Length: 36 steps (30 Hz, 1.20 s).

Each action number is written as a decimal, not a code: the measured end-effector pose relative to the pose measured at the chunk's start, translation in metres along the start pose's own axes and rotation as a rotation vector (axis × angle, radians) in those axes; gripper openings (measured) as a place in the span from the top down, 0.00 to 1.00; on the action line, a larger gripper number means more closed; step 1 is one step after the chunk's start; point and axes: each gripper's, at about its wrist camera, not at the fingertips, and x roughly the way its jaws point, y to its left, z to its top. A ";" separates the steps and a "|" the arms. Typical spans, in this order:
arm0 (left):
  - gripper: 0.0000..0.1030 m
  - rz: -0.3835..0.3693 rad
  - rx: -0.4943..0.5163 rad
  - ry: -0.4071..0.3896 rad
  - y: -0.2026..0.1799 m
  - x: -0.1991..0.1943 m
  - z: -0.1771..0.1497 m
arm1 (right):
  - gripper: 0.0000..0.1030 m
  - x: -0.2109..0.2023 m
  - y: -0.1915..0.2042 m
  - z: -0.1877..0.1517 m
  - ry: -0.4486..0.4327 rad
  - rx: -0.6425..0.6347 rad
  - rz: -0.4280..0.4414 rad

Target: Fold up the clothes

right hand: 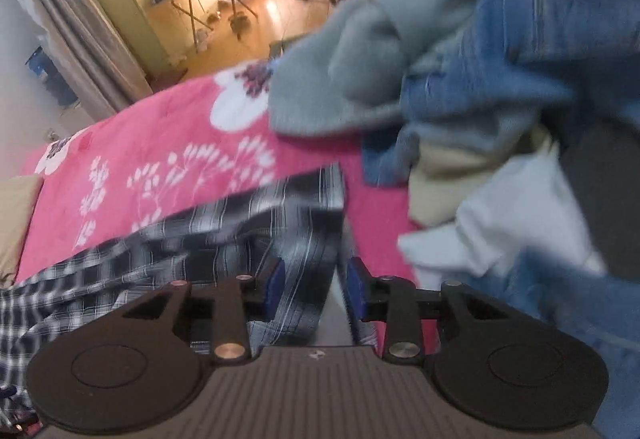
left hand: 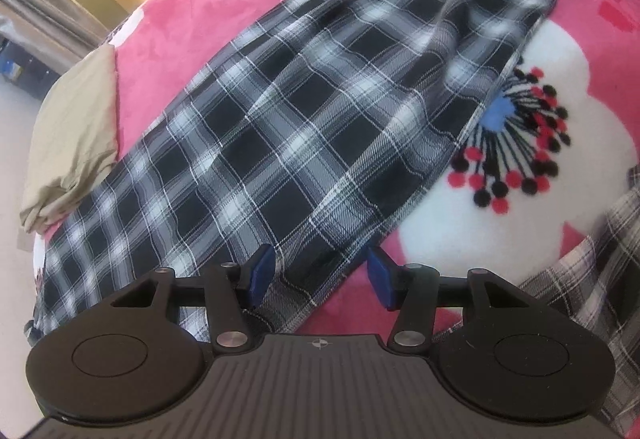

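**Soft plaid cloth, to be taken by its hem**

The left gripper [left hand: 320, 275] is held half open above the near hem of the plaid garment [left hand: 304, 111]; nothing is pinched. The right gripper [right hand: 316, 287] is parted, with plaid cloth between its fingers, apparently loose. The garment is spread on the pink blanket [left hand: 192, 23], beside a clothes pile [right hand: 460, 87]. It is judged light, limp and easily wrinkled; corners should be gripped.

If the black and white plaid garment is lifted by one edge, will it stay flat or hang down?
The plaid garment would probably hang limp: it lies thin and rippled on the pink blanket. It looks light. It may drag rather than slide on the fleecy surface.
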 end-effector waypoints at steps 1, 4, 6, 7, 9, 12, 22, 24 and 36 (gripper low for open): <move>0.50 0.002 0.000 0.001 0.000 0.000 0.000 | 0.65 0.007 -0.003 0.005 0.001 0.038 0.014; 0.50 0.007 -0.011 0.005 0.000 -0.001 -0.001 | 0.65 0.033 -0.012 0.020 0.004 0.155 0.041; 0.50 0.008 -0.015 0.009 -0.001 -0.002 -0.002 | 0.65 0.051 -0.019 0.027 0.037 0.243 0.039; 0.50 0.009 -0.015 0.010 -0.001 -0.002 -0.002 | 0.64 0.059 -0.024 0.030 0.058 0.288 0.033; 0.50 0.011 -0.017 0.013 -0.002 -0.002 -0.002 | 0.64 0.071 -0.030 0.033 0.097 0.342 0.039; 0.50 0.009 -0.022 0.016 -0.002 -0.002 -0.003 | 0.89 0.074 -0.030 0.032 0.095 0.360 0.063; 0.50 0.025 -0.017 0.019 0.002 -0.002 -0.005 | 0.99 0.046 -0.010 0.052 -0.127 0.204 0.000; 0.50 0.025 -0.025 0.028 0.008 0.000 -0.003 | 0.99 0.052 0.001 0.058 -0.155 0.147 -0.041; 0.50 0.018 -0.016 0.033 0.000 -0.006 -0.024 | 0.53 0.058 0.027 0.055 -0.191 -0.169 -0.267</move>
